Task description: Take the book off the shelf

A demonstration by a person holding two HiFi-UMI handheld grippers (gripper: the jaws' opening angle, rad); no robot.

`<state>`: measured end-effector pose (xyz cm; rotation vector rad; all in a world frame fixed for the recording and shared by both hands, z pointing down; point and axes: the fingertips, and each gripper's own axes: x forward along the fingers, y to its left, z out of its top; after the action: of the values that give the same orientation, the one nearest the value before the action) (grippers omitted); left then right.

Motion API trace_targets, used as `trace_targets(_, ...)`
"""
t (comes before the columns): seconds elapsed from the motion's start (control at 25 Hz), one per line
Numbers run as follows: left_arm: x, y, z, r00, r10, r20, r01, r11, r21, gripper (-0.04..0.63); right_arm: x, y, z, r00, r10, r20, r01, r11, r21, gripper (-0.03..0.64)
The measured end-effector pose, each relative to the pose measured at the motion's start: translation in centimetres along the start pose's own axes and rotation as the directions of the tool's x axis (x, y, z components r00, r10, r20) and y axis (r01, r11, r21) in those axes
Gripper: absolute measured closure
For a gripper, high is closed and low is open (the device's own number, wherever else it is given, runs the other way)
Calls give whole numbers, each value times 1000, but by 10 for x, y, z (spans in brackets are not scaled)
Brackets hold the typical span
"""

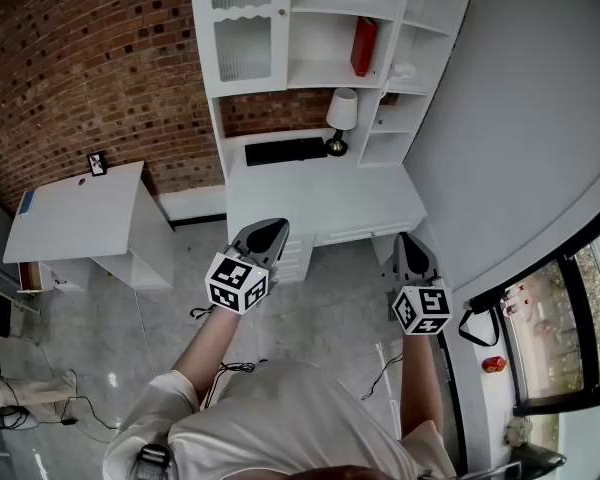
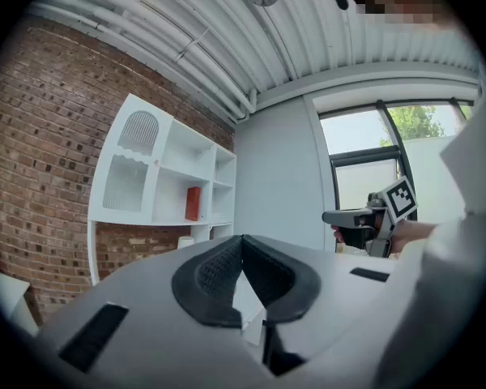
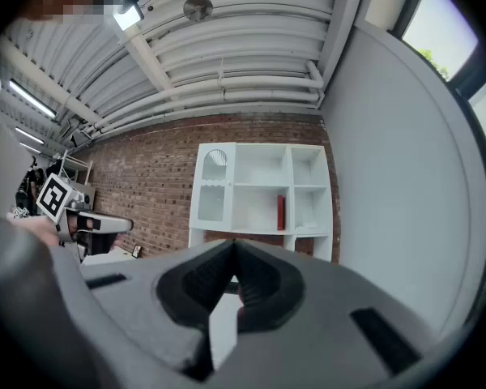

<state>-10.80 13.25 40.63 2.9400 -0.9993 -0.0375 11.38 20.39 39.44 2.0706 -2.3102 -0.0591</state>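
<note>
Book [image 1: 363, 46] upright on shelf [image 1: 315, 78], lamp [image 1: 341, 118] on desk [image 1: 320, 203] below, keyboard [image 1: 285, 151] left of lamp, low table [image 1: 75, 213] left of desk

Red book [image 2: 193, 203] upright on the white shelf [image 2: 170, 148] (brick wall [image 2: 49, 152] behind), well beyond the closed left hand-held gripper [image 2: 243, 241]

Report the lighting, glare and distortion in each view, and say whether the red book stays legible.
Head view: evenly lit, strong fisheye bowing the shelf unit; red book crisp. Left gripper view: dark circular vignette, window overexposed, book small but distinct. Right gripper view: same vignette, ceiling lamp flares at upper left, book tiny yet still visible.
</note>
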Motion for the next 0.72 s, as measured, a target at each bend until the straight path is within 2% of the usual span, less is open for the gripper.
trace_targets(0.36,0,2,-4,1000,-2,-1,2,1000,-4,601,5,5,-2,1000,13,-1,-13,1000,-6,615)
trace_targets(0.72,-5,10,-8,1000,0,-5,0,1000,-21,601,9,12,0,1000,22,19,-22,999,29,614)
